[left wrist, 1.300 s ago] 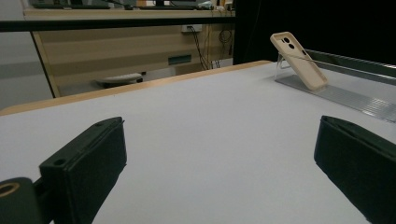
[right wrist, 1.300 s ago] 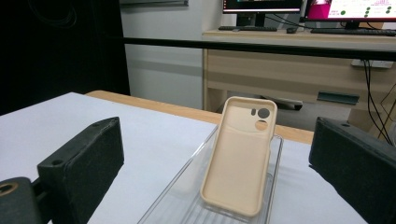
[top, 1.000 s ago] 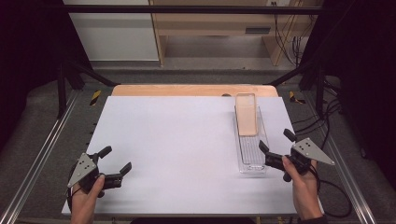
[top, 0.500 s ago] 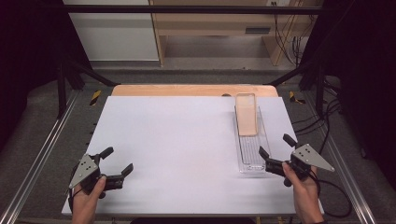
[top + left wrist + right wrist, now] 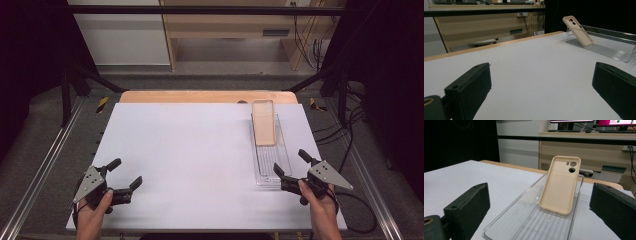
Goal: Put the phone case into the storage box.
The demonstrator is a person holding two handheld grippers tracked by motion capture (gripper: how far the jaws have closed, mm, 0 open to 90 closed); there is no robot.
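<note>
A beige phone case (image 5: 263, 121) (image 5: 560, 186) (image 5: 577, 31) leans tilted against the far end of a long clear plastic tray (image 5: 271, 158) (image 5: 534, 220) (image 5: 609, 51) on the right half of the white table. My right gripper (image 5: 295, 165) (image 5: 539, 212) is open at the tray's near end, its jaws spread either side of it, nothing held. My left gripper (image 5: 125, 173) (image 5: 541, 87) is open too, low over the table's front left corner, far from the tray and holding nothing.
The white tabletop (image 5: 190, 150) ends in a wooden strip (image 5: 200, 96) at the far edge. Metal rails (image 5: 45, 160) run along both sides. Cables (image 5: 350, 135) lie off the right edge. A wooden desk (image 5: 235, 25) stands beyond the table.
My right gripper has drawn back slightly toward the table's front edge, near the tray's end. The left gripper has barely shifted. Both stay open.
</note>
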